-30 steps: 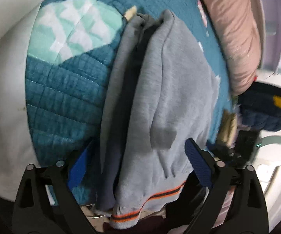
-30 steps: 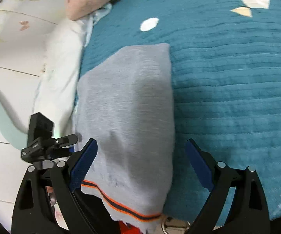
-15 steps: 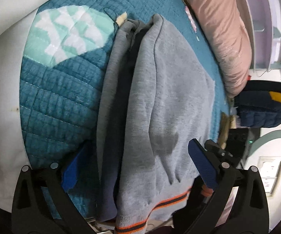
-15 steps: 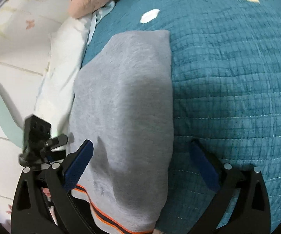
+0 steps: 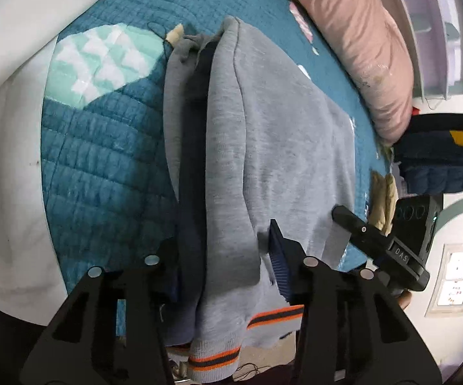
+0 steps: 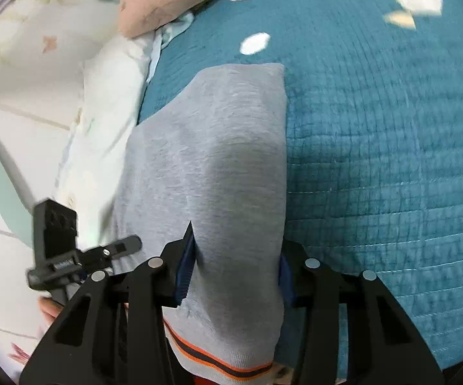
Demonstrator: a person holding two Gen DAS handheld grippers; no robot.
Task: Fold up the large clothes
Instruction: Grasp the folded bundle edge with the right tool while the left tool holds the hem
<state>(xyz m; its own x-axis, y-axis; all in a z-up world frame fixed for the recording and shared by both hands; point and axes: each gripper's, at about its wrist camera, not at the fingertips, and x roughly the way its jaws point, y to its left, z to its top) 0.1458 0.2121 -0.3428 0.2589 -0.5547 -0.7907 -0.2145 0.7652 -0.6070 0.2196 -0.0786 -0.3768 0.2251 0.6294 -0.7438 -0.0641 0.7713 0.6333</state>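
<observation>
Grey sweatshirt (image 5: 279, 147): lying on the teal quilted bed (image 5: 103, 166), long axis running straight away from both hand-held grippers; striped hem nearest; left hand-held gripper (image 5: 225, 256) and right hand-held gripper (image 6: 236, 269) each closing, hem-end cloth bunched between jaws.

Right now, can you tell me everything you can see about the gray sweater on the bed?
The gray sweater looks like soft fleecy knit. It lies folded lengthwise into a long bundle on the teal quilt, with a dark navy layer showing inside the fold. Its ribbed hem has orange and dark stripes and hangs off the bed's near edge. The left gripper and right gripper are closing on the fabric near the hem, one at each side.
</observation>
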